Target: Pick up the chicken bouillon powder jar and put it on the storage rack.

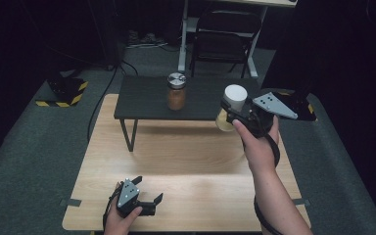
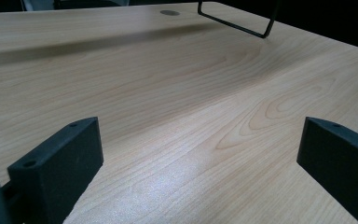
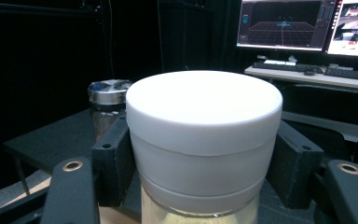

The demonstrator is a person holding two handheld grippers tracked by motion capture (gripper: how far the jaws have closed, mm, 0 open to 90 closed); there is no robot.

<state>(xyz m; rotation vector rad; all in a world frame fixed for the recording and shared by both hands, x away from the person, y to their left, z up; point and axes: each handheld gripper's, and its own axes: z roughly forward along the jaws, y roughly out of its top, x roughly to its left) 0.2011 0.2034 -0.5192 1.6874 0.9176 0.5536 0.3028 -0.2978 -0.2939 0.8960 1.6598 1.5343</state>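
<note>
At the near left of the wooden bench (image 1: 186, 161), the left gripper (image 1: 149, 192) rests low over the surface in the person's left hand (image 1: 120, 223), its jaws spread wide with nothing between them; the left gripper view looks across bare wood grain between the two black jaws, with a thin metal leg (image 2: 235, 25) of the shelf standing at the far edge. Farther back, a low dark shelf (image 1: 147, 100) stands across the far part of the bench, and near its middle sits a jar with a metal lid (image 1: 176, 91), holding something brown, upright and well apart from both grippers. To the right, the right gripper (image 1: 230, 113) is held up in the right hand (image 1: 259, 144), above the bench at the shelf's near right corner, and its jaws are closed on a white-lidded jar (image 1: 234, 104), gripping it at the sides just under the lid. In the right gripper view the white-lidded jar (image 3: 204, 140) stands upright between the jaws, its broad white lid on top and pale glass below, while the jar with a metal lid (image 3: 108, 105) shows behind it to the left on the shelf. At the far right of that view, monitors (image 3: 303, 25) glow above a desk with keyboards.
</note>
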